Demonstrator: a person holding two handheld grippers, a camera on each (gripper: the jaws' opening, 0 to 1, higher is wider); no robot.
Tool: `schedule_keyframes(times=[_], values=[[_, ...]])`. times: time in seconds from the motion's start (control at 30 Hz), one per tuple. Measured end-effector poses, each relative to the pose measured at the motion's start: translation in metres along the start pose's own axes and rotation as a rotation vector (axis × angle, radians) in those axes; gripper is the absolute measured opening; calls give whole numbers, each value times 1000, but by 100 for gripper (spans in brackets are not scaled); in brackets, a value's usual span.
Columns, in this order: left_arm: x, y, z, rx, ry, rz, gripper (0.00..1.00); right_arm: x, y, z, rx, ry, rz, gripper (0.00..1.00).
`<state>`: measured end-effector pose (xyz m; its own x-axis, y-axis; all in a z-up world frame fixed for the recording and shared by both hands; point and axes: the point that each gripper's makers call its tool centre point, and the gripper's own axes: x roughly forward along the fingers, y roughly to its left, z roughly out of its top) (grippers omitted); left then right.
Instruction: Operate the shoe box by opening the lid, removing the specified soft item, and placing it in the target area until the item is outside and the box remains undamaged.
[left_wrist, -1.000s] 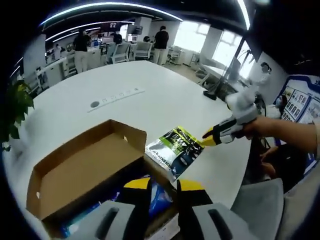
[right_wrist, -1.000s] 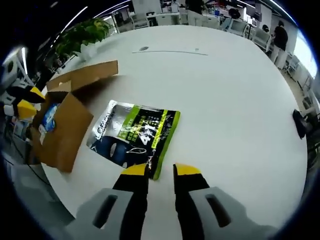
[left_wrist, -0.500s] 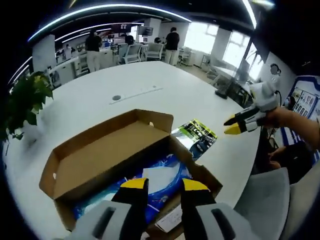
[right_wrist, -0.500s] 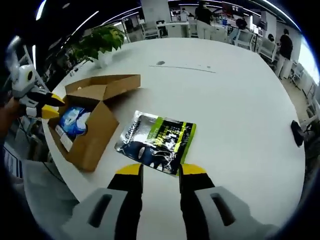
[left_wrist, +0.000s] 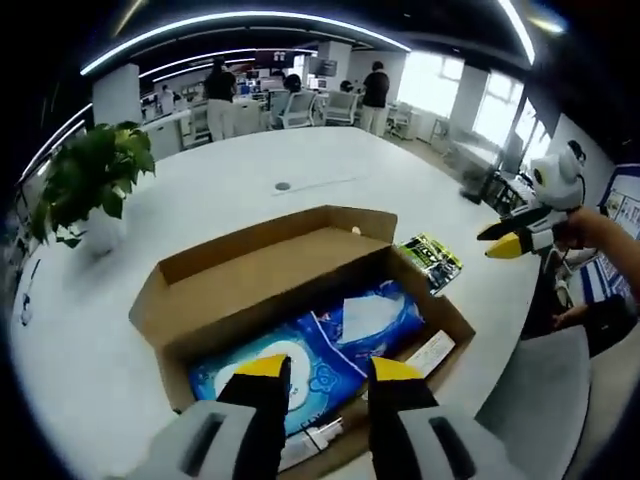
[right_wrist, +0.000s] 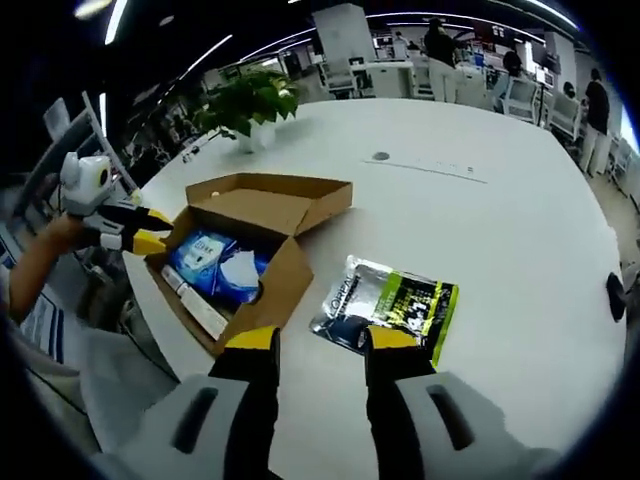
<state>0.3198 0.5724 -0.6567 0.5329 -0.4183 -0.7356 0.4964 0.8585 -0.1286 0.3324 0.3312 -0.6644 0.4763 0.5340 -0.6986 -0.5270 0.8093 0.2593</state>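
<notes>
An open cardboard shoe box (left_wrist: 205, 300) (right_wrist: 290, 280) sits on the white table with its lid folded back. Inside lies a blue soft pack (left_wrist: 330, 345) (right_wrist: 215, 265) with white patches. A silver, green and black pouch (left_wrist: 432, 258) (right_wrist: 390, 310) lies flat on the table beside the box. My left gripper (left_wrist: 318, 368) (right_wrist: 150, 228) hovers open at the near edge of the box, above the blue pack, nothing between its fingers. My right gripper (right_wrist: 312, 340) (left_wrist: 502, 238) is open above the table, just short of the pouch, holding nothing.
A potted green plant (left_wrist: 85, 185) (right_wrist: 250, 105) stands on the table beyond the box. A round grommet and cable strip (right_wrist: 420, 165) lie mid-table. A grey chair (left_wrist: 540, 400) is at the table's edge. People and office desks fill the background.
Both grippers have pulled back and risen, so the box and pouch look smaller and farther. The pouch stays on the table. The left view now looks into the open box.
</notes>
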Motion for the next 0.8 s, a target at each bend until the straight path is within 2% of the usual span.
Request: schedule_keyframes(times=[0.4,0.67,0.8], values=[[-26,38,-28,-83,-27,98,31,24,55,21,-55,-22,117,33],[-37,57,-48,-122,-28,158,30,44,90,23,-102,-9,189,34],[-41,67,-55,-137,-36,200,28,53,99,21,-117,3,204,34]])
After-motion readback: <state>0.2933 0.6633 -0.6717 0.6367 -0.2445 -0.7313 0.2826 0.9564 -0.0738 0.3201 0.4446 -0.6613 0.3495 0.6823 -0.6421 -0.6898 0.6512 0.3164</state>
